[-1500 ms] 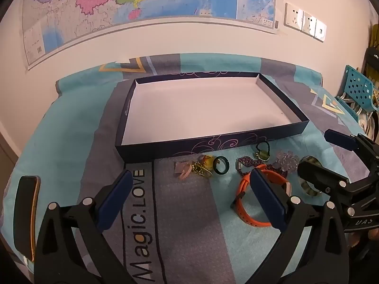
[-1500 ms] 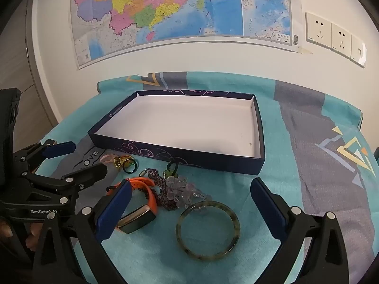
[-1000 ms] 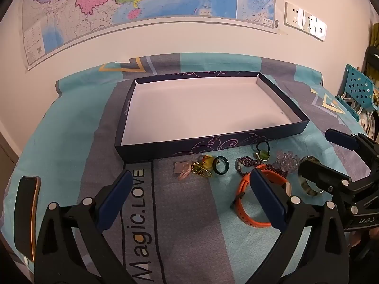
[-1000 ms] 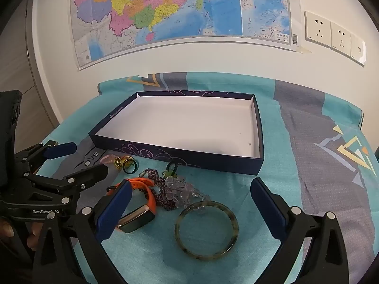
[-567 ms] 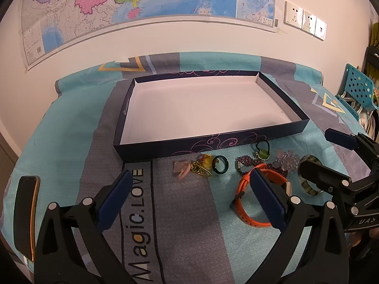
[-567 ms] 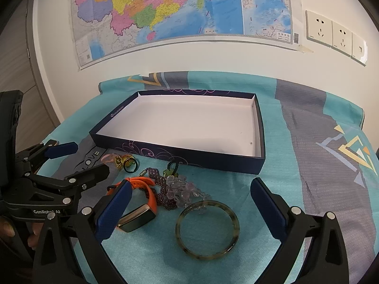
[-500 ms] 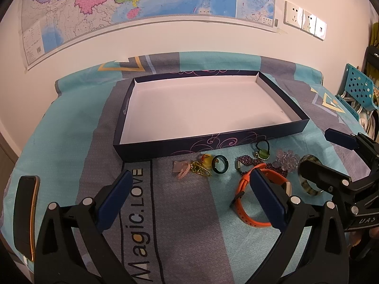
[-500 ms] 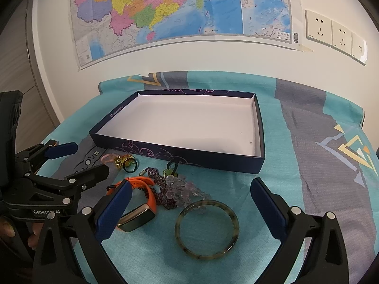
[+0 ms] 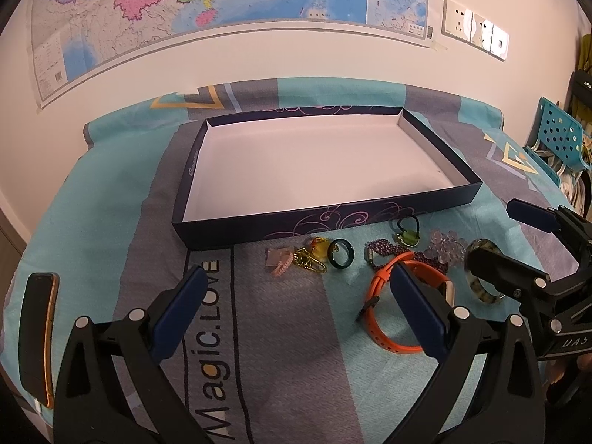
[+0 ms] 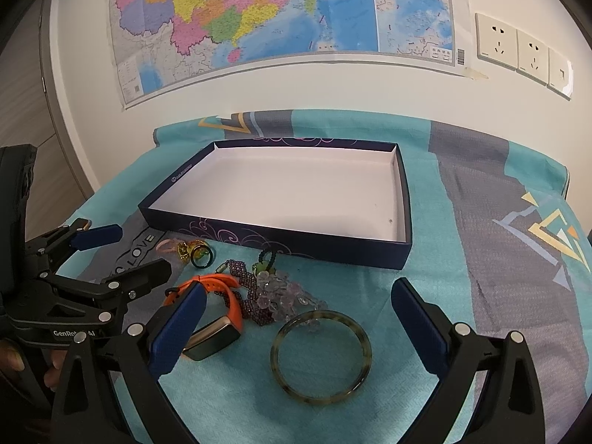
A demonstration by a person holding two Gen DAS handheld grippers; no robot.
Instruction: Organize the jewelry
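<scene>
Both grippers' jaws spread wide, nothing held. Bangle [image 10: 321,357] rigid, slick, probably brittle: pinch across rim. Orange watch band [image 10: 218,296] soft, easier grab. Box [image 10: 281,238] empty

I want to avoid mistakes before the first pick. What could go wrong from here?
The purple bead bracelet, clear crystal beads and orange watch band lie touching, so lifting one may drag the others. The green bangle lies flat on the cloth; the open right gripper might slip off it.
</scene>
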